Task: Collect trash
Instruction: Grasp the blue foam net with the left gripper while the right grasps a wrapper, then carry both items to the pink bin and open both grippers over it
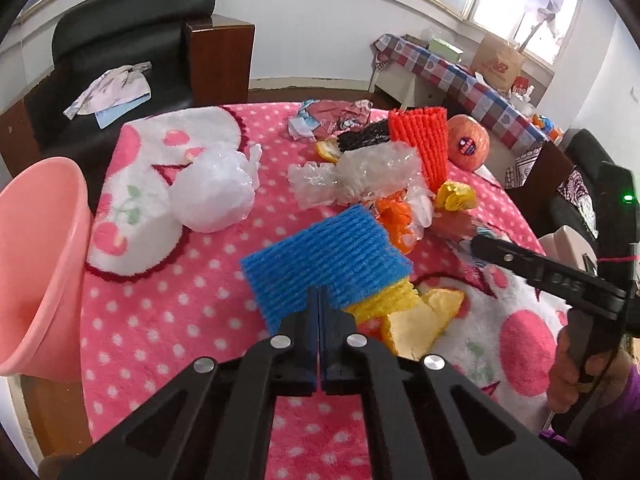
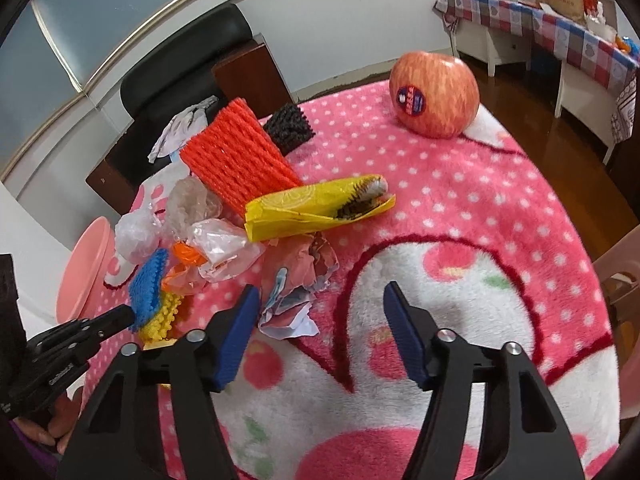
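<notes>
My left gripper (image 1: 320,300) is shut on a blue foam fruit net (image 1: 326,264) and holds it over the pink dotted blanket (image 1: 180,300). The net also shows in the right wrist view (image 2: 149,288), with a yellow foam net (image 2: 162,320) beside it. A pink bin (image 1: 36,264) stands at the table's left edge. My right gripper (image 2: 320,308) is open and empty, just right of a crumpled paper wrapper (image 2: 294,300). Trash lies in a heap: an orange foam net (image 2: 236,160), a black foam net (image 2: 289,124), a yellow wrapper (image 2: 312,208), clear plastic (image 2: 224,248).
An apple (image 2: 434,94) with a sticker sits at the far side of the blanket. A white plastic bag (image 1: 216,196) lies near the bin. A black armchair (image 1: 120,40) stands behind the table. A side table with a checked cloth (image 1: 460,76) is at the back right.
</notes>
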Motion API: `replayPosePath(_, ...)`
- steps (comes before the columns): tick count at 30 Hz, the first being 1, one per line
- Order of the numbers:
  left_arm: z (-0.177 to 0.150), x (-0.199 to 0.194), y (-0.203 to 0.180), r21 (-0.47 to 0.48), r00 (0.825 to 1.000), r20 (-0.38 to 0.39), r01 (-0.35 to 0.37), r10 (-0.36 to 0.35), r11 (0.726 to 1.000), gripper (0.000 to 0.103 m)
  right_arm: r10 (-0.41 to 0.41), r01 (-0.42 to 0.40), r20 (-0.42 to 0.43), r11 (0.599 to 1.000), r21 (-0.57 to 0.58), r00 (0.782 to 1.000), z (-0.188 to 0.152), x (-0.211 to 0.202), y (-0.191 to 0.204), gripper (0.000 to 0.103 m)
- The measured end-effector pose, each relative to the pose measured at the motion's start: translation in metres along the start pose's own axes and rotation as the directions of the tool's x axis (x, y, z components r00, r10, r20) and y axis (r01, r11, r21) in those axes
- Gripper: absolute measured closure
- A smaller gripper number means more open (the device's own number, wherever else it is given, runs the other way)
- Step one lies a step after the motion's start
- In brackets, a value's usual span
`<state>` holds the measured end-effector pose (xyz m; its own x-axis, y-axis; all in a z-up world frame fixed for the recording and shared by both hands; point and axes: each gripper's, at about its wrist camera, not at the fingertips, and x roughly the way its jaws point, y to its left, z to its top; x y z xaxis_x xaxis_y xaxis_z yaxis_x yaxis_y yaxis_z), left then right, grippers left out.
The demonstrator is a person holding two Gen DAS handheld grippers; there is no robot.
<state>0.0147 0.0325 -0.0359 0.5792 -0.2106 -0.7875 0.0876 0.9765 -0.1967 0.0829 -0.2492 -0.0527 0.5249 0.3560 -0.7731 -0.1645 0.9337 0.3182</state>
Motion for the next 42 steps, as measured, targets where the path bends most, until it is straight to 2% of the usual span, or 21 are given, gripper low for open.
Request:
replayPosePath(4,0.000,-0.012,0.001,0.001,1.000,0.024,0.005,-0.005,1.000,0.103,0.010,-0.010,-0.013,1.000,0.001,1.000,0.000,0.006,0.000,0.054)
replayPosePath(8,0.000,-0.022,0.004,0.002,0.999,0.041,0.017,-0.017,1.000,0.103,0.048,-0.049,-0.043,0.999,-0.004,0.998,-0.001,0.005,0.004,0.080)
replayPosePath(11,0.000,-0.025,0.003,0.018,0.999,0.036,0.021,-0.021,1.000,0.101,0.086,-0.087,-0.032,0.996,-0.012,0.996,-0.002,0.002,0.008,0.085)
replayPosePath(13,0.003,-0.025,0.002,0.036,0.999,0.030,0.017,-0.018,0.999,0.082,0.097,-0.097,-0.040,0.995,-0.009,0.995,-0.003,0.000,0.007,0.086)
replayPosePath(14,0.006,-0.024,0.002,0.047,1.000,0.030,0.008,-0.009,0.999,0.060,0.101,-0.102,-0.042,0.995,-0.007,0.994,-0.003,-0.001,0.005,0.086)
replayPosePath(15,0.008,-0.024,0.001,0.055,0.999,0.040,-0.002,-0.001,0.998,0.051,0.103,-0.103,-0.046,0.995,-0.007,0.994,-0.003,-0.002,0.004,0.087)
replayPosePath(20,0.023,-0.011,0.004,0.099,0.999,0.028,0.015,-0.018,0.995,0.049,0.122,-0.122,-0.048,0.992,-0.005,0.991,-0.003,-0.013,0.000,0.087)
replayPosePath(22,0.030,0.003,0.010,0.094,1.000,0.002,0.004,-0.004,0.996,0.049,0.127,-0.128,-0.039,0.992,-0.010,0.991,-0.003,-0.018,-0.002,0.087)
replayPosePath(26,0.033,0.027,0.020,0.070,0.999,-0.047,0.024,-0.020,0.997,0.050,0.129,-0.130,-0.033,0.991,-0.018,0.991,-0.003,-0.027,-0.004,0.087)
replayPosePath(28,0.032,0.031,0.019,0.071,0.997,-0.057,0.053,-0.049,0.996,0.065,0.127,-0.128,-0.028,0.992,-0.019,0.991,-0.003,-0.029,-0.005,0.087)
replayPosePath(29,0.030,0.031,0.016,0.079,0.997,-0.055,0.064,-0.060,0.995,0.086,0.123,-0.124,-0.029,0.992,-0.020,0.992,-0.003,-0.029,-0.005,0.087)
replayPosePath(30,0.028,0.029,0.013,0.092,0.997,-0.048,0.065,-0.061,0.994,0.094,0.122,-0.123,-0.027,0.992,-0.019,0.992,-0.004,-0.030,-0.006,0.087)
replayPosePath(33,0.020,0.021,0.000,0.144,0.998,-0.027,0.064,-0.061,0.988,0.103,0.123,-0.123,-0.023,0.992,-0.012,0.992,-0.004,-0.031,-0.007,0.087)
replayPosePath(35,0.015,0.013,-0.007,0.170,0.998,-0.013,0.059,-0.058,0.984,0.103,0.127,-0.127,-0.017,0.992,-0.007,0.992,-0.004,-0.031,-0.006,0.087)
replayPosePath(38,0.013,-0.001,-0.006,0.142,0.997,0.000,0.075,-0.076,0.987,0.103,0.132,-0.132,-0.005,0.991,-0.017,0.991,-0.004,-0.037,-0.004,0.087)
replayPosePath(40,0.010,-0.014,-0.005,0.148,0.996,0.020,0.082,-0.086,0.986,0.097,0.135,-0.135,0.006,0.991,-0.026,0.991,-0.005,-0.041,-0.002,0.087)
replayPosePath(41,0.008,-0.017,-0.004,0.157,0.997,0.026,0.074,-0.079,0.985,0.087,0.136,-0.136,0.011,0.990,-0.028,0.991,-0.005,-0.043,-0.002,0.087)
replayPosePath(42,0.005,-0.020,-0.006,0.168,0.997,0.034,0.056,-0.063,0.984,0.071,0.137,-0.136,0.014,0.990,-0.029,0.990,-0.005,-0.045,-0.001,0.087)
